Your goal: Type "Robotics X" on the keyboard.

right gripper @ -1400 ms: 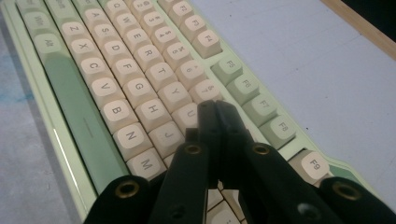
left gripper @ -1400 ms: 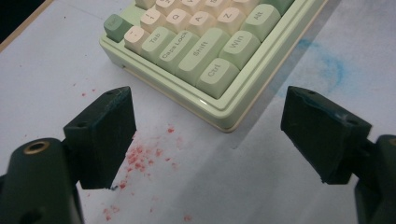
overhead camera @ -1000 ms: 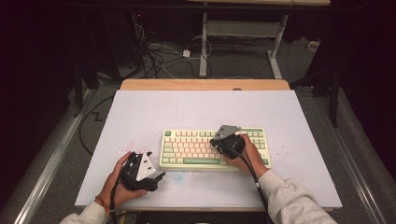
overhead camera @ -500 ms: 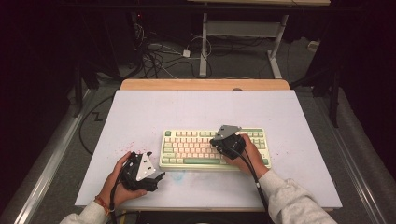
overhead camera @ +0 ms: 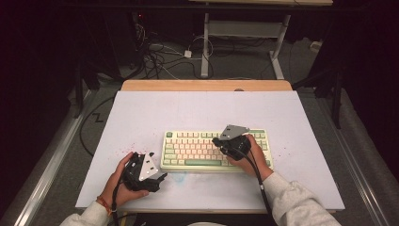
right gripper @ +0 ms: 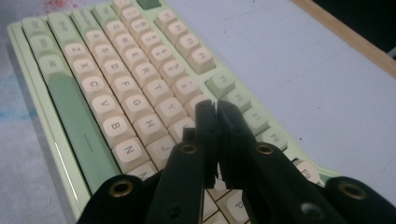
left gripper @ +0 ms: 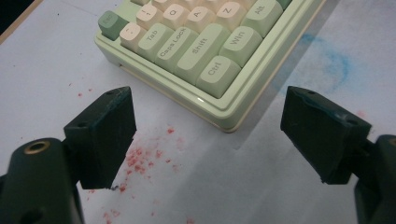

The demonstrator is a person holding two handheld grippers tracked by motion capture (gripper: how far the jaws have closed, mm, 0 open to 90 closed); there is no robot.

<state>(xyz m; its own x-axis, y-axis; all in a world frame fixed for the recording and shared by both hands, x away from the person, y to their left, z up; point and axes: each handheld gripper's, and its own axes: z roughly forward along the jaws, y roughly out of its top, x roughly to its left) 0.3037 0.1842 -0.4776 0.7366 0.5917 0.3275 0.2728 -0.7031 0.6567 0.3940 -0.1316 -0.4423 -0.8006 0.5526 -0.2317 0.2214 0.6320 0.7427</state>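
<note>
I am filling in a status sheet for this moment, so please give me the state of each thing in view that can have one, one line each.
Pale green and cream plastic keyboard: flat on the table, not lifted.
Left black tongs: open, nothing between the jaws, near the keyboard's corner by the Ctrl key.
Right black tongs: shut, holding nothing, tips over the cream letter keys.
White table board: bare, with red specks and a blue smudge.
</note>
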